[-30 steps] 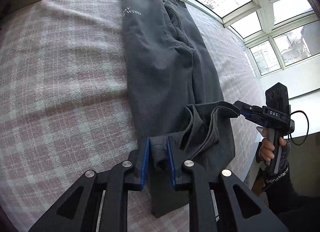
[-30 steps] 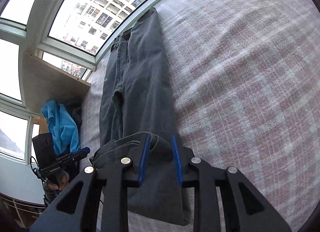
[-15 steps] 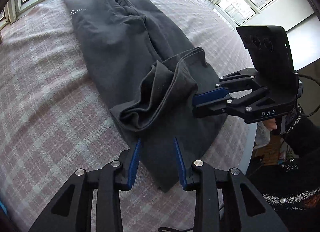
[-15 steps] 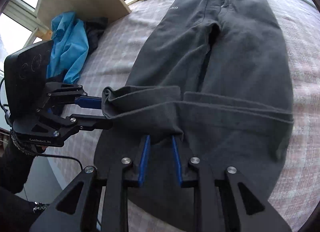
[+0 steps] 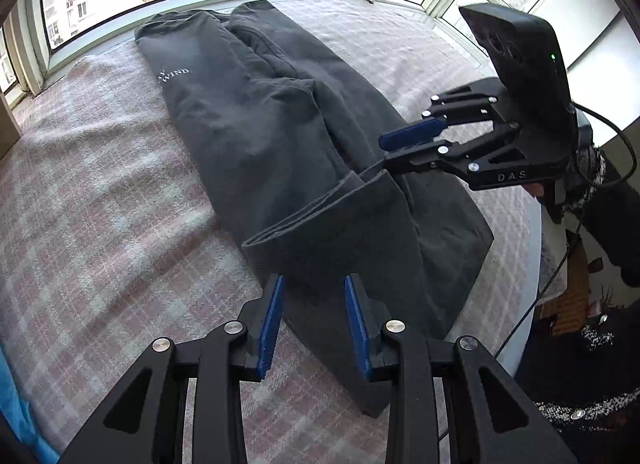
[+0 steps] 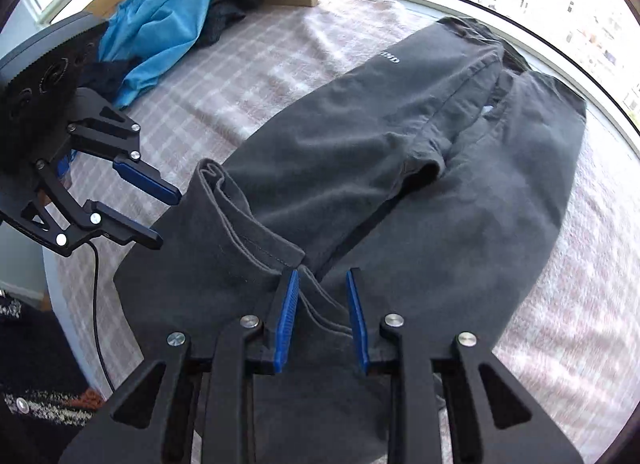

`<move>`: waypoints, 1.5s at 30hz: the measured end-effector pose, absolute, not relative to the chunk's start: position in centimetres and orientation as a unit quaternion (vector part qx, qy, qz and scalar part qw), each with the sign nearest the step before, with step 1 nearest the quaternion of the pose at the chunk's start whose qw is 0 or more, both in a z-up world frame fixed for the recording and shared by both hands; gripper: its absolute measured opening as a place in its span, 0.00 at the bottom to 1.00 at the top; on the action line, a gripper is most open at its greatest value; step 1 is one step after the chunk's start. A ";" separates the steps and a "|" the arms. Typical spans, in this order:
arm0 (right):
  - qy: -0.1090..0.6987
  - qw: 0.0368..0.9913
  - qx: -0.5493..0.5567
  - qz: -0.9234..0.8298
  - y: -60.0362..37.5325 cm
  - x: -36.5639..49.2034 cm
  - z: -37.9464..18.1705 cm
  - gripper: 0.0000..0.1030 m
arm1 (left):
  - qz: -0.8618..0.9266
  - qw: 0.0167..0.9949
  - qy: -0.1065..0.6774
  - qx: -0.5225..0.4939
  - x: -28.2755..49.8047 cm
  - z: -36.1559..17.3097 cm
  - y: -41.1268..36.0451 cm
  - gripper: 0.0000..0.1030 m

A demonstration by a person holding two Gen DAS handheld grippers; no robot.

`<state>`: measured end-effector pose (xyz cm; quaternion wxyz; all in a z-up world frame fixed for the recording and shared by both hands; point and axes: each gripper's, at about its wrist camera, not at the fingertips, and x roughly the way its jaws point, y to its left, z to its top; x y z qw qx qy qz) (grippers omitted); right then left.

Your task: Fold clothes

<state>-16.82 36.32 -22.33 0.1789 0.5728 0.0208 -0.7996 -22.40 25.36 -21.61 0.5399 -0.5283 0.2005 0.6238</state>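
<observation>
Your biggest risk is dragging the fold open as you pull away. The cuff hem (image 6: 248, 220) of the dark grey fleece jogging trousers (image 5: 256, 132) runs right between the blue pads of your right gripper (image 6: 322, 316), and one pad touches its corner. The jaws stand apart and have just eased a little wider, pinching nothing that I can see. Back out at an angle and that pad could catch the hem and peel the flap over. Your left gripper (image 5: 316, 324) is also parted, with cloth lying beyond its pads rather than clamped. In the right wrist view its tips sit just beside the other hem corner, so the same snag could happen there.

The flap itself looks lofty, not flat — thick fabric like this may spring up or creep if you don't press it down. The fold line also lies near the edge of the pink-and-white checked blanket (image 5: 100, 204), so a tug towards you could slide the bundle off.

The trousers lie lengthwise on the blanket, with the waistband (image 5: 192, 18) towards the window and white lettering (image 5: 173, 75) below it. The legs lie side by side and are bunched at the crotch — the leg ends are turned back over the thighs.
</observation>
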 end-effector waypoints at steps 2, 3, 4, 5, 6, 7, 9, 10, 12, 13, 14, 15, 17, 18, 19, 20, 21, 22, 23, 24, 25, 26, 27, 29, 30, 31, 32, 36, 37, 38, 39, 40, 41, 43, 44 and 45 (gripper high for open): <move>0.054 0.224 0.570 -0.788 35.3 -17.3 -21.9 0.24 | 0.613 0.543 0.208 -0.535 -21.8 -22.3 26.0 0.28; 0.075 0.241 0.570 -0.782 34.8 -17.5 -21.9 0.24 | 0.610 0.542 0.210 -0.538 -21.7 -22.6 26.2 0.28; 0.095 0.255 0.572 -0.774 34.3 -17.7 -22.1 0.25 | 0.609 0.541 0.211 -0.540 -21.8 -22.9 26.5 0.28; 0.114 0.265 0.574 -0.766 33.9 -18.0 -22.4 0.25 | 0.608 0.540 0.211 -0.542 -21.8 -23.2 26.6 0.28; 0.125 0.272 0.579 -0.758 33.6 -18.4 -22.8 0.25 | 0.607 0.539 0.210 -0.544 -21.9 -23.3 26.7 0.28; 0.128 0.279 0.587 -0.749 33.6 -18.8 -23.2 0.25 | 0.607 0.538 0.209 -0.547 -22.0 -23.4 26.7 0.28; 0.120 0.290 0.604 -0.733 33.7 -19.4 -24.1 0.25 | 0.606 0.537 0.207 -0.550 -22.2 -23.6 26.8 0.28; 0.107 0.299 0.614 -0.723 33.9 -19.5 -24.4 0.25 | 0.606 0.536 0.208 -0.550 -22.2 -23.6 26.9 0.28; 0.094 0.311 0.626 -0.709 34.1 -19.4 -24.4 0.14 | 0.607 0.535 0.208 -0.550 -22.3 -23.5 26.9 0.28; 0.092 0.320 0.627 -0.704 34.2 -18.9 -23.9 0.08 | 0.608 0.534 0.209 -0.549 -22.3 -23.4 27.0 0.28; 0.090 0.328 0.625 -0.703 34.4 -18.4 -23.0 0.07 | 0.611 0.532 0.211 -0.548 -22.3 -23.4 27.0 0.28; 0.087 0.337 0.622 -0.702 34.7 -17.8 -22.1 0.07 | 0.614 0.529 0.212 -0.547 -22.3 -23.3 26.9 0.28; 0.084 0.327 0.610 -0.717 35.5 -17.3 -20.5 0.07 | 0.623 0.524 0.212 -0.541 -22.4 -22.8 26.8 0.28; 0.079 0.308 0.606 -0.729 36.2 -17.4 -20.2 0.07 | 0.628 0.522 0.211 -0.537 -22.4 -22.6 26.7 0.29; 0.066 0.287 0.606 -0.739 37.0 -17.8 -20.0 0.12 | 0.631 0.521 0.212 -0.534 -22.4 -22.5 26.7 0.29; 0.054 0.266 0.607 -0.747 37.8 -18.0 -19.9 0.22 | 0.633 0.519 0.216 -0.532 -22.6 -22.6 26.9 0.30; 0.045 0.245 0.609 -0.753 38.6 -18.2 -19.9 0.27 | 0.636 0.512 0.222 -0.533 -22.7 -22.9 27.0 0.30; 0.038 0.228 0.609 -0.759 39.3 -18.2 -19.8 0.31 | 0.638 0.504 0.227 -0.536 -23.0 -23.3 27.2 0.30; 0.033 0.224 0.606 -0.763 39.8 -17.9 -19.8 0.31 | 0.639 0.501 0.226 -0.538 -23.1 -23.5 27.2 0.29; 0.031 0.230 0.606 -0.761 40.1 -17.4 -19.9 0.31 | 0.639 0.501 0.223 -0.539 -23.3 -23.4 27.2 0.29; 0.035 0.237 0.609 -0.756 40.4 -16.9 -20.1 0.31 | 0.641 0.500 0.225 -0.537 -23.2 -23.2 27.1 0.29; 0.042 0.241 0.614 -0.751 40.7 -16.6 -20.2 0.31 | 0.644 0.501 0.229 -0.531 -23.1 -22.8 27.0 0.29; 0.050 0.237 0.620 -0.746 41.1 -16.2 -20.4 0.31 | 0.647 0.502 0.234 -0.525 -22.9 -22.4 26.9 0.30; 0.045 0.224 0.628 -0.744 42.0 -15.0 -20.8 0.32 | 0.652 0.500 0.247 -0.514 -22.8 -21.8 26.6 0.30; 0.032 0.218 0.631 -0.744 42.4 -14.4 -21.2 0.34 | 0.655 0.498 0.252 -0.510 -22.9 -21.6 26.4 0.30; 0.023 0.212 0.635 -0.743 42.8 -13.9 -21.6 0.34 | 0.658 0.496 0.255 -0.506 -23.1 -21.5 26.3 0.30; 0.021 0.203 0.639 -0.742 43.2 -13.4 -21.9 0.34 | 0.659 0.496 0.258 -0.503 -23.3 -21.4 26.1 0.30; -0.023 0.182 0.629 -0.755 45.2 -12.1 -22.2 0.35 | 0.656 0.507 0.289 -0.480 -23.6 -21.6 26.0 0.32; -0.035 0.179 0.626 -0.759 45.6 -12.0 -22.3 0.35 | 0.654 0.508 0.307 -0.469 -23.5 -21.7 26.2 0.34; -0.042 0.175 0.623 -0.761 45.9 -11.9 -22.3 0.35 | 0.651 0.510 0.324 -0.459 -23.4 -21.8 26.5 0.35; -0.045 0.171 0.621 -0.764 46.1 -11.8 -22.2 0.35 | 0.647 0.512 0.336 -0.454 -23.4 -21.9 26.8 0.35; -0.048 0.168 0.619 -0.766 46.3 -11.8 -22.2 0.35 | 0.642 0.515 0.340 -0.454 -23.4 -22.0 27.0 0.35; -0.050 0.163 0.617 -0.769 46.5 -11.6 -22.0 0.35 | 0.637 0.519 0.340 -0.457 -23.4 -22.1 27.2 0.35; -0.061 0.150 0.606 -0.779 47.4 -10.9 -21.2 0.35 | 0.631 0.524 0.345 -0.456 -23.3 -22.0 27.2 0.35; -0.071 0.145 0.600 -0.784 47.8 -10.5 -20.8 0.35 | 0.630 0.526 0.348 -0.454 -23.2 -21.9 27.1 0.35; -0.083 0.142 0.594 -0.787 48.2 -10.1 -20.5 0.35 | 0.628 0.529 0.348 -0.452 -23.1 -21.7 26.9 0.35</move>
